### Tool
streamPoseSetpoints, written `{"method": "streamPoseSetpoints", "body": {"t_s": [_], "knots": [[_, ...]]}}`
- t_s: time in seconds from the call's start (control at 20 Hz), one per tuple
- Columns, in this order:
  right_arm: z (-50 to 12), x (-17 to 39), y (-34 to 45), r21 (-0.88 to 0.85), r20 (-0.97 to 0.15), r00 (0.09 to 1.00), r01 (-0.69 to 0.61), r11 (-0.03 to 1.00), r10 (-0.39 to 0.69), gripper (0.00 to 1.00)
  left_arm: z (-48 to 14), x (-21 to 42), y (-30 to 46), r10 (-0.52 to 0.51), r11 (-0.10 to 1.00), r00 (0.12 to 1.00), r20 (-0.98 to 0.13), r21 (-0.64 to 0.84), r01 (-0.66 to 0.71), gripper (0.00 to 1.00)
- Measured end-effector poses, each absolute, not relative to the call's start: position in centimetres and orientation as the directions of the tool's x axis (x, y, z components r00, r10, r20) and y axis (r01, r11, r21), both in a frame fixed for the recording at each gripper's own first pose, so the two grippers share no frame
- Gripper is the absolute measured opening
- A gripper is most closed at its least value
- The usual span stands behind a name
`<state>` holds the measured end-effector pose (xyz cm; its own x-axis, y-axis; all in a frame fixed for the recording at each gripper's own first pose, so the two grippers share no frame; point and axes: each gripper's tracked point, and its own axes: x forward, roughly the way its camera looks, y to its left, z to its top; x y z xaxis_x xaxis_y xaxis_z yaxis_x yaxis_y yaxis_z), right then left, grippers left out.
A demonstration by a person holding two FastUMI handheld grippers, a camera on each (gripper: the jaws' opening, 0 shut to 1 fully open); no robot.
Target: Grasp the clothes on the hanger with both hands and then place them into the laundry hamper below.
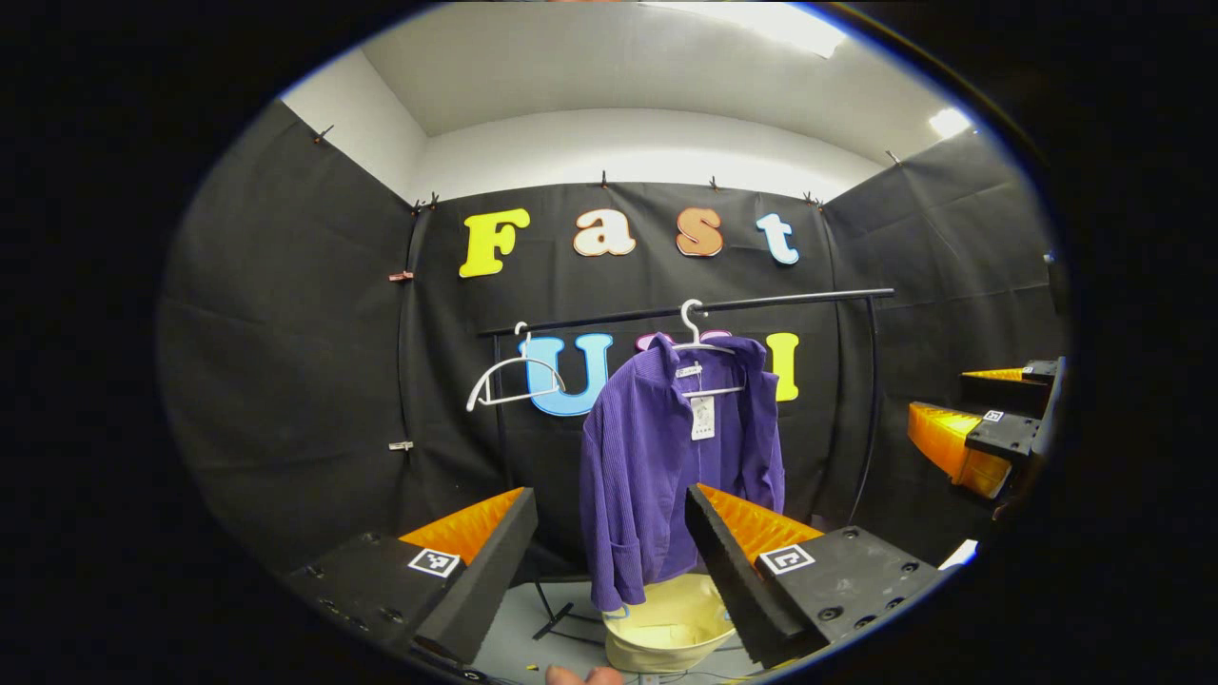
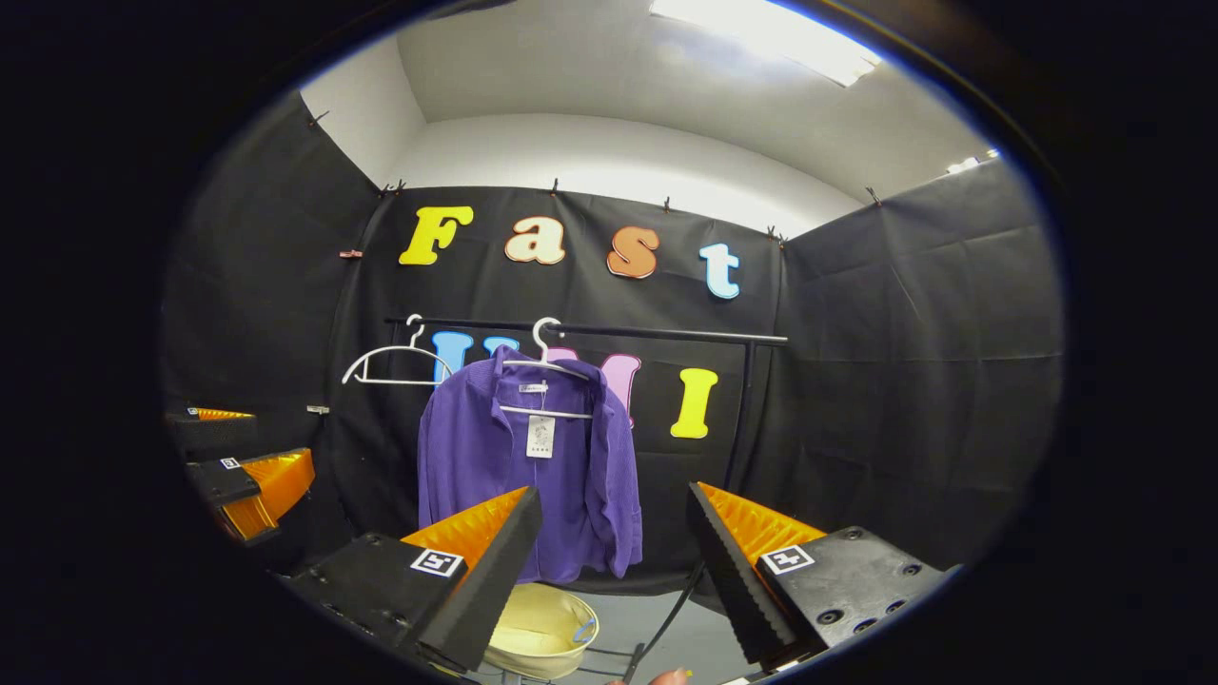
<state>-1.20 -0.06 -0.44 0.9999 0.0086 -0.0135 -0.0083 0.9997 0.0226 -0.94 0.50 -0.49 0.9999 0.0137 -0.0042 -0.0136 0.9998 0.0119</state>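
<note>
**Both grippers wide, shirt on the rail**

Left gripper view: the left gripper [image 1: 611, 533] gaped wide, holding nothing; the purple shirt [image 1: 657, 457] hung on its hanger [image 1: 699, 347], the hamper [image 1: 666, 633] below at 6 o'clock.

Right gripper view: the right gripper [image 2: 614, 533] spread wide, empty; shirt at 10 o'clock.

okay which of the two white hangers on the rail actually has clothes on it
The white plastic hanger nearer the middle of the black metal rail carries the purple ribbed shirt. The other white plastic hanger, at the rail's end, hangs bare.
</note>
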Motion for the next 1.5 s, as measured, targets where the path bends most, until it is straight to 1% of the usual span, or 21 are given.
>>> {"method": "streamPoseSetpoints", "body": {"t_s": [0.1, 0.15, 0.25, 0.3, 0.4, 0.45, 0.55, 0.65, 0.7, 1.15, 1.5], "knots": [[-0.6, -1.2, 0.0, 0.021, -0.012, 1.000, -0.011, 1.000, 0.012, 0.95, -0.9, -0.8, 0.5, 0.015, 1.000, 1.000, -0.008, 0.022, -0.015, 0.98], [-0.8, -1.0, 0.1, 0.022, -0.014, 1.000, -0.016, 1.000, 0.017, 0.97, -1.2, -0.9, 0.4, 0.016, 1.000, 1.000, -0.019, 0.023, -0.015, 0.98], [-1.0, -0.9, 0.4, 0.028, -0.012, 0.999, -0.029, 0.999, 0.029, 0.97, -1.7, -0.9, 0.1, 0.010, 1.000, 0.999, -0.042, 0.024, -0.009, 0.99], [-1.3, -0.9, 0.4, 0.031, -0.015, 0.999, -0.033, 0.999, 0.033, 0.95, -1.9, -0.8, -0.1, 0.005, 1.000, 0.999, -0.048, 0.023, -0.004, 0.99], [-2.2, -0.5, 1.0, 0.038, -0.039, 0.998, -0.052, 0.998, 0.054, 0.98, -2.1, -0.9, -0.1, 0.003, 1.000, 0.998, -0.064, 0.014, -0.002, 0.99], [-2.7, -0.4, 1.5, 0.040, -0.052, 0.996, -0.068, 0.997, 0.070, 0.97, -2.2, -1.0, 0.0, 0.008, 1.000, 0.998, -0.066, 0.013, -0.007, 0.99], [-2.7, -0.7, 1.8, 0.039, -0.057, 0.995, -0.081, 0.996, 0.083, 0.97, -2.2, -0.9, 0.0, 0.018, 1.000, 0.998, -0.058, 0.020, -0.017, 0.98], [-2.5, -0.7, 2.2, 0.038, -0.050, 0.994, -0.095, 0.995, 0.097, 0.98, -2.3, -1.0, 0.0, 0.021, 1.000, 0.998, -0.059, 0.018, -0.020, 0.98], [-2.5, -0.7, 2.4, 0.033, -0.049, 0.993, -0.102, 0.994, 0.104, 0.97, -2.4, -1.0, 0.0, 0.022, 1.000, 0.998, -0.060, 0.017, -0.021, 0.99], [-1.8, -0.6, 3.1, 0.031, -0.032, 0.992, -0.121, 0.992, 0.122, 0.97, -2.0, -1.4, -0.1, 0.019, 1.000, 0.999, -0.047, 0.016, -0.018, 0.99], [-1.0, 1.8, 4.9, 0.024, -0.022, 0.990, -0.141, 0.990, 0.141, 0.97, -1.8, -1.0, 0.0, 0.007, 1.000, 0.999, -0.038, -0.001, -0.007, 0.99]]}}
